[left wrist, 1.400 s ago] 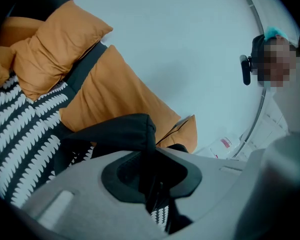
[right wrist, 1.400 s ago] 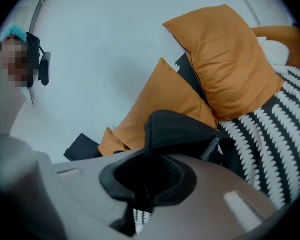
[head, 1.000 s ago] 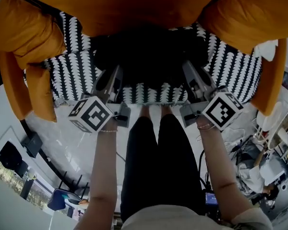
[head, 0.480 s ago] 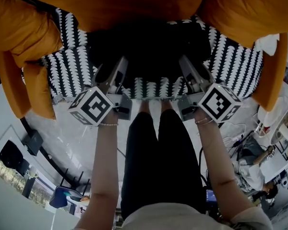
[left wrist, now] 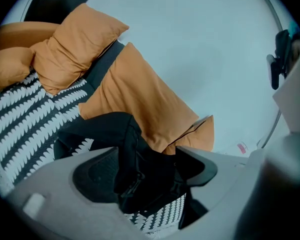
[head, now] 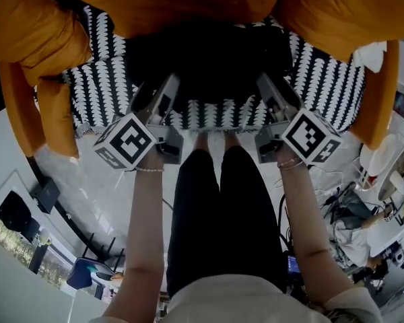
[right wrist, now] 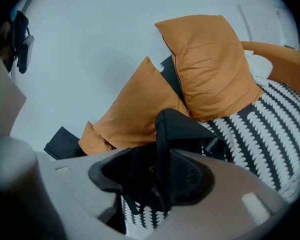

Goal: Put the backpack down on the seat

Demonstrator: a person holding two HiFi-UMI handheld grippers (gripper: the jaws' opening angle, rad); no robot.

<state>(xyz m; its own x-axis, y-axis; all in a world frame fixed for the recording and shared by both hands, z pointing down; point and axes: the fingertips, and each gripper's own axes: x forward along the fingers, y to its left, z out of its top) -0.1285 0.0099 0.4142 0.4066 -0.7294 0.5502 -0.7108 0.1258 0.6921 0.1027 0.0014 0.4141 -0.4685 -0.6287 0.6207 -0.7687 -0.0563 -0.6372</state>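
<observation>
— What lies nearest in the head view?
— The person's legs [head: 219, 221], in black, at lower centre.

— And the two grippers?
— Just above them, the left gripper [head: 160, 89] is left of centre and the right gripper [head: 269, 87] right of centre. Both point up the frame at the backpack [head: 215, 56]. Their jaws have just been opening and stand wide apart. In each gripper view, black backpack fabric and strap sit between the pads, unpinched.

— Where is the backpack itself?
— It rests slumped at upper centre, on the seat [head: 94, 93], a black-and-white patterned cushion.

— Behind that?
— An orange back cushion [head: 182, 2] is directly behind it, with orange pillows at the upper left [head: 34, 32] and upper right [head: 337, 12] corners. In the gripper views, a pale wall [left wrist: 200, 44] stands beyond them.
</observation>
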